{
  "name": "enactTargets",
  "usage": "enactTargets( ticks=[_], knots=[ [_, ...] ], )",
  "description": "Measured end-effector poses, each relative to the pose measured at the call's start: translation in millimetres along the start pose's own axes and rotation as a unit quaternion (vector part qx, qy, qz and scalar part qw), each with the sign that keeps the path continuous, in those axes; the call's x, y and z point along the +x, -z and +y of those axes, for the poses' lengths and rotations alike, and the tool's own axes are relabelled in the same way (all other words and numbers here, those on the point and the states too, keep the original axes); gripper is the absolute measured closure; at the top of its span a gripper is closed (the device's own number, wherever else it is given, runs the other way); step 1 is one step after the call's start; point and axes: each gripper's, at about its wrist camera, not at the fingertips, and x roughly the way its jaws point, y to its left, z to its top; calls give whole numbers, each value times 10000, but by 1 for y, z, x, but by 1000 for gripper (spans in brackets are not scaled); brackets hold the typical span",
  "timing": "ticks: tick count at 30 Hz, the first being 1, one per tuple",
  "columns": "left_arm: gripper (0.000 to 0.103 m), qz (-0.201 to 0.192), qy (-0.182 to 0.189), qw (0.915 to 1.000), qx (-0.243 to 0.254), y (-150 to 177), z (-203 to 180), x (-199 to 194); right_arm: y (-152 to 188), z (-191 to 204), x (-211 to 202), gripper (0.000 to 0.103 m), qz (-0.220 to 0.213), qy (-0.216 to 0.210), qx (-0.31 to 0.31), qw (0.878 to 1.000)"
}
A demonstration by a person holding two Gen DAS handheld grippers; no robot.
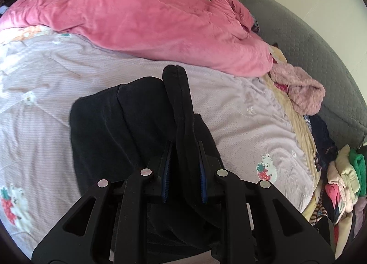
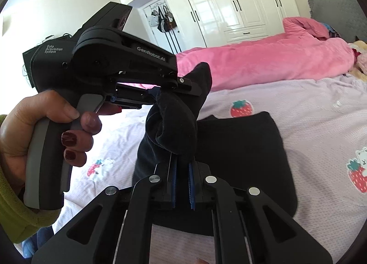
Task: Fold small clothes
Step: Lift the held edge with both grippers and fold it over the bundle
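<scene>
Blue-padded fingers (image 1: 167, 170) of the left gripper (image 1: 184, 167) are sitting right up front in the left wrist view, and they're clamping a strip of the black garment (image 1: 110, 122), which is sticking up past the tips like a floppy tongue. Rest of that dark cloth is hanging down over the lavender bedspread (image 1: 45, 94) with the strawberry and bear prints.

Over in the right wrist view, the right gripper (image 2: 182, 165) is pinching another bunched-up fold of the same garment, jaws nearly together on the fabric. So both ends are being held up off the bed while the bigger part is draping below and lying on the spread.

Person's left hand (image 2: 45, 131), dark red nails, green sleeve, is squeezing the handle of the left gripper, which is crossing the view just above the cloth.

Further back, a pink duvet (image 1: 137, 23) is lying crumpled across the bed, a fuzzy pink item (image 1: 298, 89) is sitting by the grey headboard (image 1: 321, 41), and a clothes pile (image 1: 344, 179) is stacked at the right edge. White wardrobe doors (image 2: 229, 0) are filling the far wall.
</scene>
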Motion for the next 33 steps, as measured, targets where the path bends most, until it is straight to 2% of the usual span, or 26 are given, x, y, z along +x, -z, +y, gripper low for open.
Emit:
enactTargets(
  ticks=[8,14,16,19,21,24,29,30,32,33],
  knots=[
    [91,204,84,9998,12,0,-14,27,4,-15,-6,96,145,121,55,9998],
    [94,518,306,9982,-41,5,-24,51,6,-35,-1,96,396,368,233,9983],
    [94,588,564,9966,-152,8,-24,54,7,-42,1,96,527,424,294,9973],
    [89,442,861,9951,-217,11,-18,39,11,-45,1,96,687,590,222,9956],
    [81,284,948,9948,-244,11,-11,25,14,-45,3,96,815,681,185,9942],
    [80,95,701,9973,-180,12,4,5,19,-40,7,96,913,787,196,9925],
    [80,-68,-128,9998,-117,29,46,-13,17,-34,10,93,1051,873,249,9903],
    [80,-72,-188,9997,-144,33,52,-14,16,-34,10,91,1082,891,280,9897],
    [80,6,-185,9995,-261,45,66,-14,15,-32,6,83,1149,973,302,9881],
    [80,44,-195,9995,-256,48,70,-12,13,-31,5,72,1190,1053,289,9869]
  ],
)
